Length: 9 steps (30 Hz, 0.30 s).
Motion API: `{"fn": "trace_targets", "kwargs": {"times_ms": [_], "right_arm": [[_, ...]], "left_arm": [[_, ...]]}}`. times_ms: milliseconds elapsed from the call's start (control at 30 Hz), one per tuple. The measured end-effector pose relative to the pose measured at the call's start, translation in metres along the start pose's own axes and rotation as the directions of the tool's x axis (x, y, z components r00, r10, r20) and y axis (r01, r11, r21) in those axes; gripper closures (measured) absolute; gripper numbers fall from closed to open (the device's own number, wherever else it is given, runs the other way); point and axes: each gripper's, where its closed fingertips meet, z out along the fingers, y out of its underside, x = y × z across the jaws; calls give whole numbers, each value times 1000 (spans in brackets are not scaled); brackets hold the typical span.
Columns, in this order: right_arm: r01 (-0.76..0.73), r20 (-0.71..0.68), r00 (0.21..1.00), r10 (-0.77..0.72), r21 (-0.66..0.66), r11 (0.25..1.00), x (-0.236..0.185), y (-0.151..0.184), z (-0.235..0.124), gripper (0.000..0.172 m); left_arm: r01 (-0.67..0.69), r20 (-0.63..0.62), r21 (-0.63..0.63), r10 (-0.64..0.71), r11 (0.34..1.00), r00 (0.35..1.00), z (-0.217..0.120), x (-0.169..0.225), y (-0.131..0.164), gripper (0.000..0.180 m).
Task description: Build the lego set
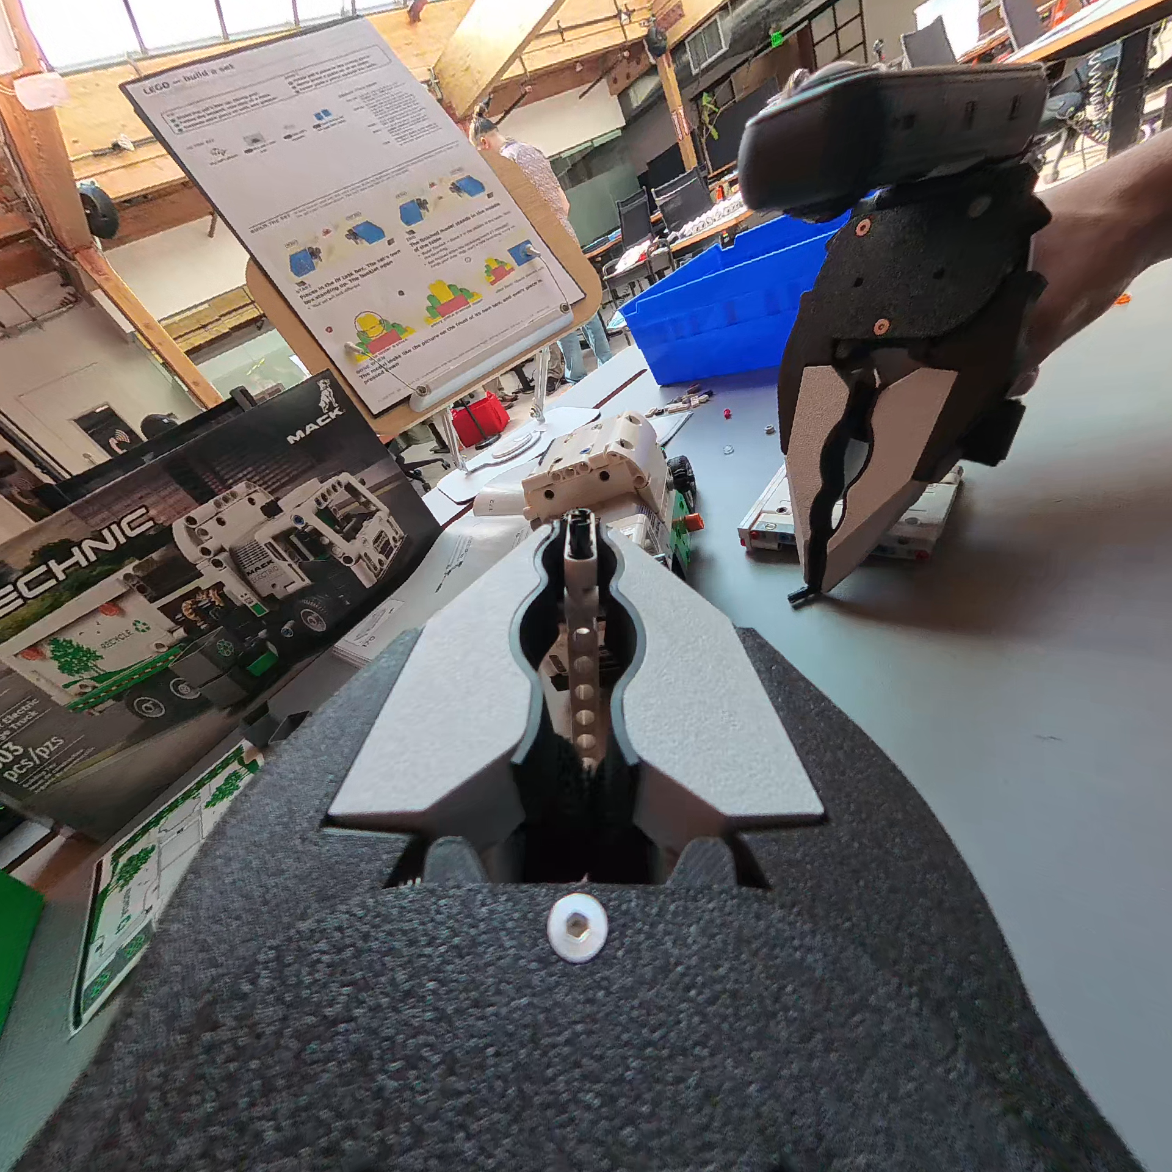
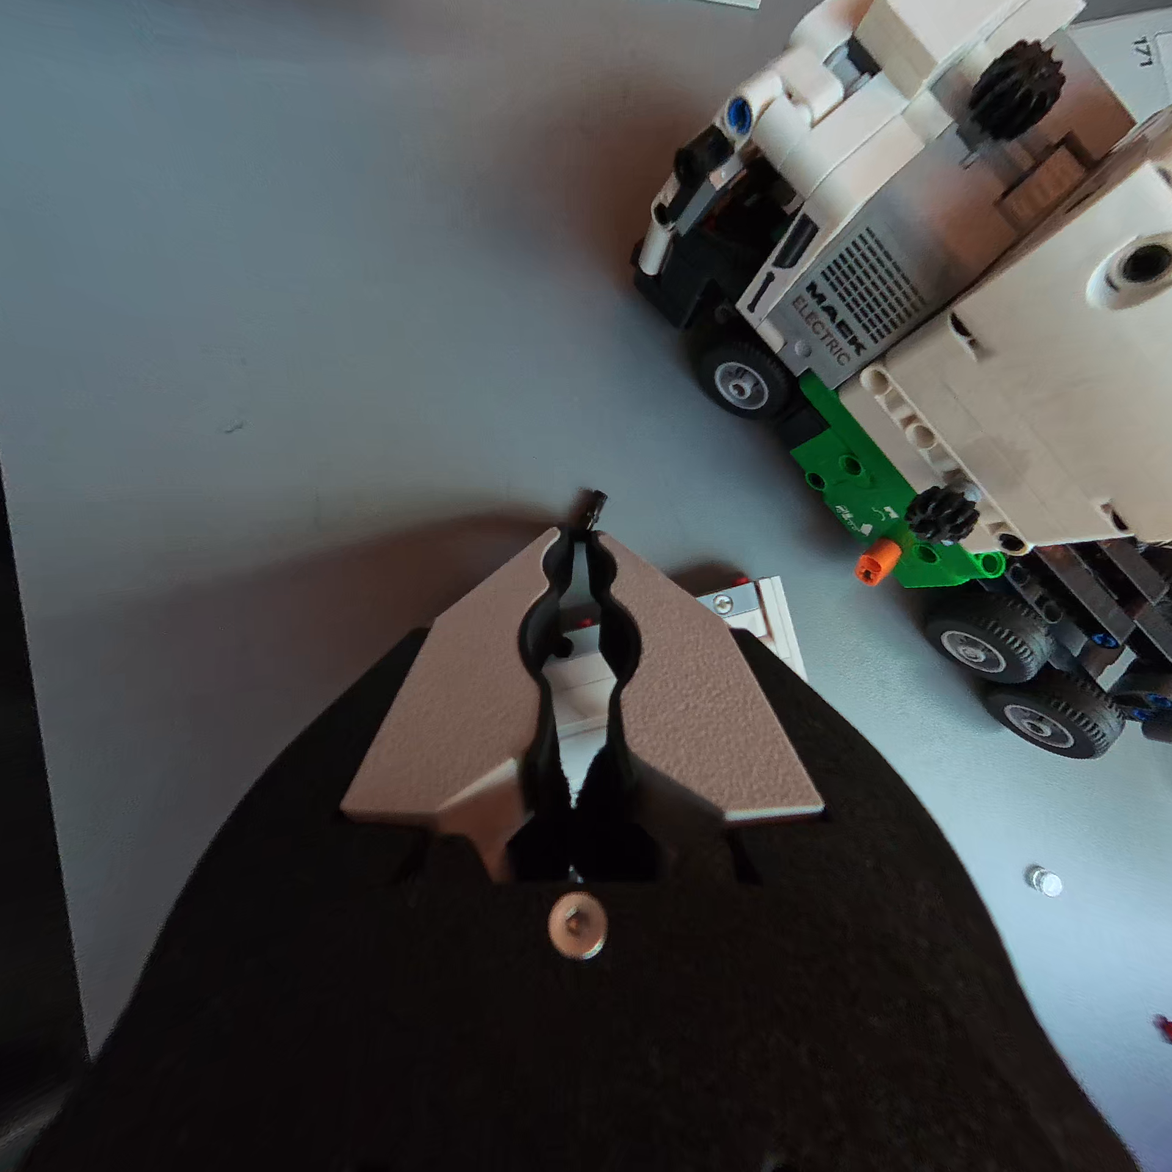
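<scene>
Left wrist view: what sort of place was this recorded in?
Probably a shared workshop or lab. Behind the grey table stand rows of desks with office chairs under exposed wooden roof beams. On the table sit a blue parts bin and an instruction sheet on a stand.

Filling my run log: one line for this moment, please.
left gripper: shut on grey beam | right gripper: pinching black pin at table | truck nearby

Was a workshop-like open workspace: exposed timber beams (image 1: 507, 44), rows of desks with office chairs (image 1: 682, 196), grey worktable (image 1: 951, 697).
</scene>
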Motion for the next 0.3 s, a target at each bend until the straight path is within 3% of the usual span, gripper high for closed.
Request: {"fn": "trace_targets", "kwargs": {"times_ms": [167, 300], "right_arm": [[22, 58, 998, -22, -12, 1000, -10, -2, -13, 170], [77, 180, 983, -48, -159, 984, -38, 15, -44, 170]], "left_arm": [[-34, 12, -18, 34, 999, 999, 1, 1, 3, 174], [-76, 33, -31, 77, 997, 996, 1, 2, 4, 174]]}}
